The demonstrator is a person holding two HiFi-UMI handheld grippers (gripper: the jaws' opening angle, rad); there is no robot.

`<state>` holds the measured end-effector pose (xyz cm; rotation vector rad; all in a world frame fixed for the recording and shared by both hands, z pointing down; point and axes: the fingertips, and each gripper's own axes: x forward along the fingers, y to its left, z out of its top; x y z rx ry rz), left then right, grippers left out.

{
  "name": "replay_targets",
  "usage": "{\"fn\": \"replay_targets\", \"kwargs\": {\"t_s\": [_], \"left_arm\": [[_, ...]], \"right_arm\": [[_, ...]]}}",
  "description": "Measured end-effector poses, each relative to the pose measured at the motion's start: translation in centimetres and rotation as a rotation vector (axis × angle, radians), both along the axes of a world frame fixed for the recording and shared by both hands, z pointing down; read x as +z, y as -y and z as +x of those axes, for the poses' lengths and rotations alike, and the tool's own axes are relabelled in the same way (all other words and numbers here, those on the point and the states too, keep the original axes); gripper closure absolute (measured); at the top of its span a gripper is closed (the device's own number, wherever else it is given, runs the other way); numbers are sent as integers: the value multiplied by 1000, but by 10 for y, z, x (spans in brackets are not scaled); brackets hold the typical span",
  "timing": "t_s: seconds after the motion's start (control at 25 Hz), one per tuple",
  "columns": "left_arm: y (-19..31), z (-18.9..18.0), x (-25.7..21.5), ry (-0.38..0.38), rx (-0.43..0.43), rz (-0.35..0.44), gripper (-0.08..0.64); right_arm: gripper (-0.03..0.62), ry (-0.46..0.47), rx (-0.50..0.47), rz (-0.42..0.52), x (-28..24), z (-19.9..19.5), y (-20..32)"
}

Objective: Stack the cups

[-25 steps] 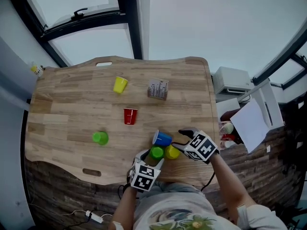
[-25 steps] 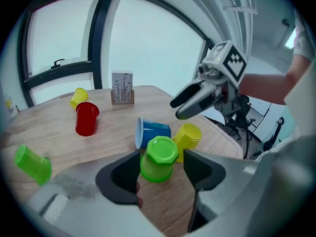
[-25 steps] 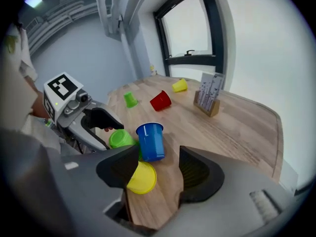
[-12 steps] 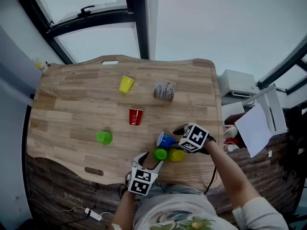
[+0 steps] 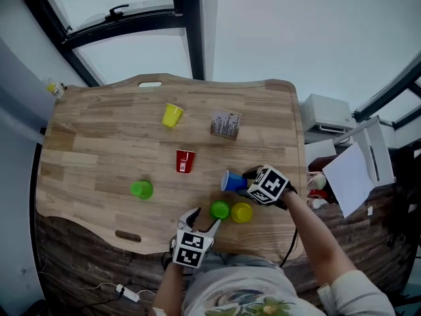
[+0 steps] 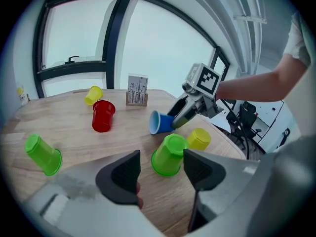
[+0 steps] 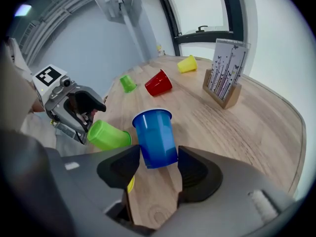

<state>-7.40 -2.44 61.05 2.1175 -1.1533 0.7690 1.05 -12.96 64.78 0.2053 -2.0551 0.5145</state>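
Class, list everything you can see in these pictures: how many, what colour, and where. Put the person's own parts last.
table: one, light wood, across the head view
far yellow cup: one, yellow, far side
card holder: one, wooden base with pale cards, far side, right of that cup
red cup: one, red, mid-table
left green cup: one, green, towards the left
near green cup: one, green, upside down near the front edge
near yellow cup: one, yellow, upside down, right beside it
blue cup: one, blue, on its side, held
left gripper: one, grey, fingers open just short of the near green cup
right gripper: one, grey, fingers closed on the blue cup
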Motion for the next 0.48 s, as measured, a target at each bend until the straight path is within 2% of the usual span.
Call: {"fn": "replay_targets", "kwargs": {"t_s": [0.32,0.48], "left_arm": [[10,2,-6,-12,3,13,273],[7,16,-4,-31,49,7,273]], "right_arm": [[331,4,64,25,11,11,5],[336,23,106,47,4,18,5]]}}
